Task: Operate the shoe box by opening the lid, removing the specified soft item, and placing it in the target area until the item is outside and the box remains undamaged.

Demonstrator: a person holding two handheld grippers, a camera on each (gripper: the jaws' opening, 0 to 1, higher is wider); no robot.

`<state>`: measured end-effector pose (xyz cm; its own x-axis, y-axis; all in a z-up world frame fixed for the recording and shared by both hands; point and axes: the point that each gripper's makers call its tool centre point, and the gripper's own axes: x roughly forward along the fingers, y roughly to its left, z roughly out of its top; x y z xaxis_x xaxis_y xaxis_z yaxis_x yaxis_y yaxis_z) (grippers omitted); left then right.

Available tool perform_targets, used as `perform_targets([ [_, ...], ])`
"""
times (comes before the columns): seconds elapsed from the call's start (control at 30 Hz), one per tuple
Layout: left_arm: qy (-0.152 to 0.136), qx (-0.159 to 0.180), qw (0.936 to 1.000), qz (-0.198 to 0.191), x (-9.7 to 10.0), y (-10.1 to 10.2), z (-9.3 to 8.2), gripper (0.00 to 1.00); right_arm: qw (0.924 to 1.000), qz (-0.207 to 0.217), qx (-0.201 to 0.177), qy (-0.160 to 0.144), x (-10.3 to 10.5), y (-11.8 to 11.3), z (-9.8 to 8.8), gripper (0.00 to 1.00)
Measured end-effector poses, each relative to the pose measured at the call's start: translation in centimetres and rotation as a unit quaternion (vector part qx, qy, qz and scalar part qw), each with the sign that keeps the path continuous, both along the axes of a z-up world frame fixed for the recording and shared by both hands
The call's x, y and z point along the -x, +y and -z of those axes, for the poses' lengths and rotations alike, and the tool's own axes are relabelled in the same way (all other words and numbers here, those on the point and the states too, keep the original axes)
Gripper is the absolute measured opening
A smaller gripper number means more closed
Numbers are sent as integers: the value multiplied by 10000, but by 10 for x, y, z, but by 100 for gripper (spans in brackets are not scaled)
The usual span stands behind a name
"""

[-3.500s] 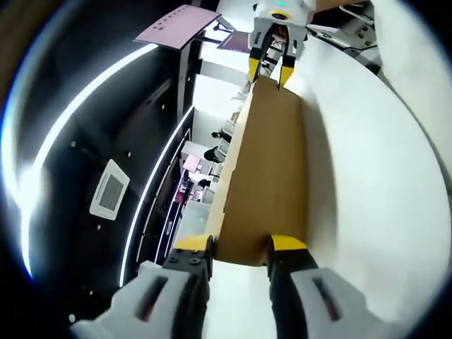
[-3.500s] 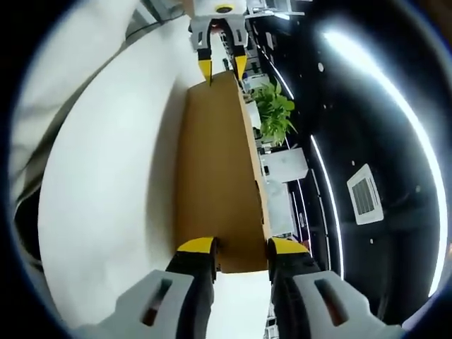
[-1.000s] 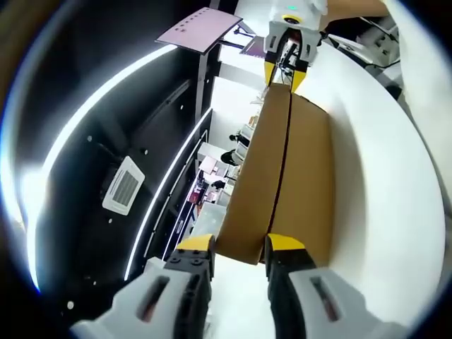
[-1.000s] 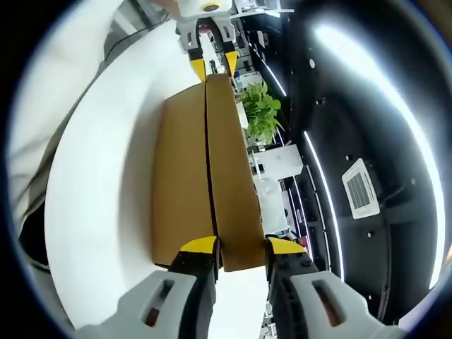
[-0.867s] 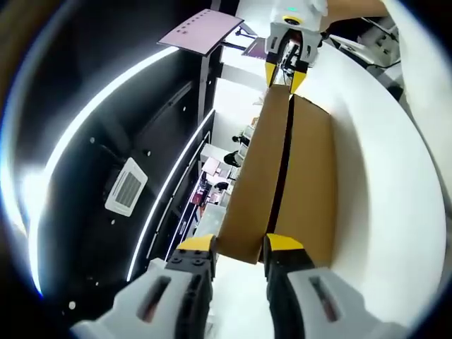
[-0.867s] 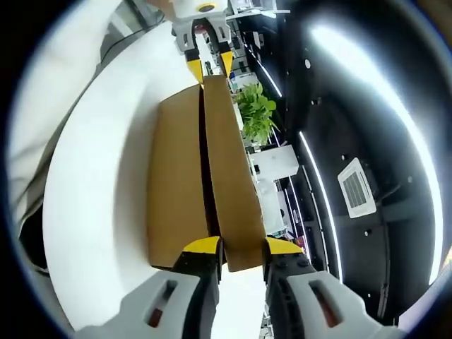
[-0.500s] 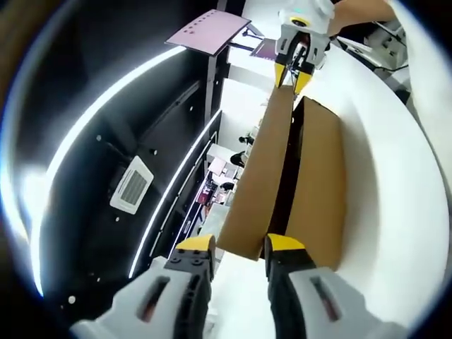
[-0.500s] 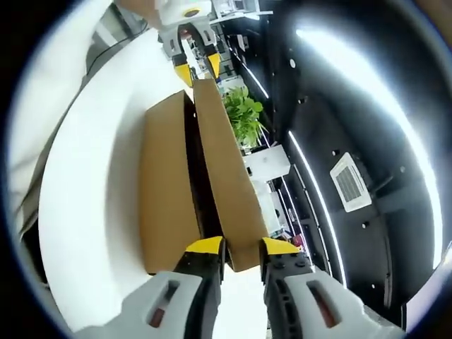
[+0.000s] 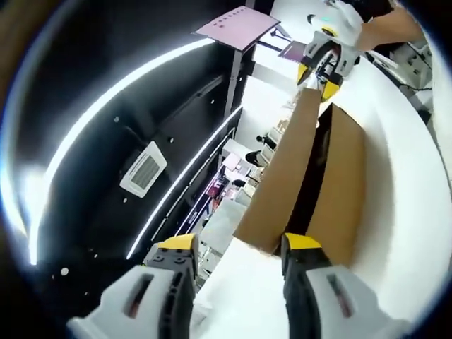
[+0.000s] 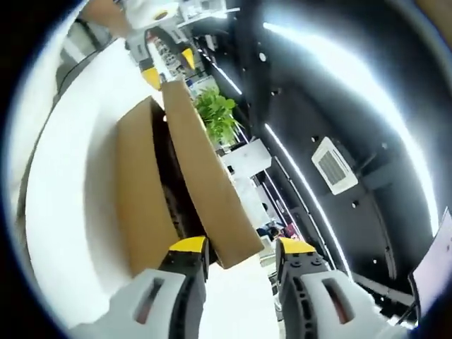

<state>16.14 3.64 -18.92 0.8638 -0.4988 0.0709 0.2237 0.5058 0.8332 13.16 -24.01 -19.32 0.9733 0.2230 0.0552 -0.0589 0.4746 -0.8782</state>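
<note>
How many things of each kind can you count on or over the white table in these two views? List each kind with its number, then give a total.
Cardboard box bases: 1
Cardboard lids: 1, raised off the base
Handheld grippers: 2, left gripper and right gripper
Total: 4

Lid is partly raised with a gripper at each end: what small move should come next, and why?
Probably keep swinging the lid up and back, both ends together. The left gripper and right gripper each straddle a lid end, and only a dark gap shows above the box, too narrow to reach the contents.
</note>
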Motion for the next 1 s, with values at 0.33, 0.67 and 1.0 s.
perform_targets([
  [0.33,153,381,9991,-71,-6,1,-2,51,9862,-121,-1625,301,-6,-7,5,40],
  [0.67,1407,1979,9683,593,-2,-9,2,46,9785,-325,-2024,233,-5,2,2,34],
  [1.0,1986,2641,9387,987,1,-13,0,38,9747,-352,-2204,107,-4,6,-2,35],
])
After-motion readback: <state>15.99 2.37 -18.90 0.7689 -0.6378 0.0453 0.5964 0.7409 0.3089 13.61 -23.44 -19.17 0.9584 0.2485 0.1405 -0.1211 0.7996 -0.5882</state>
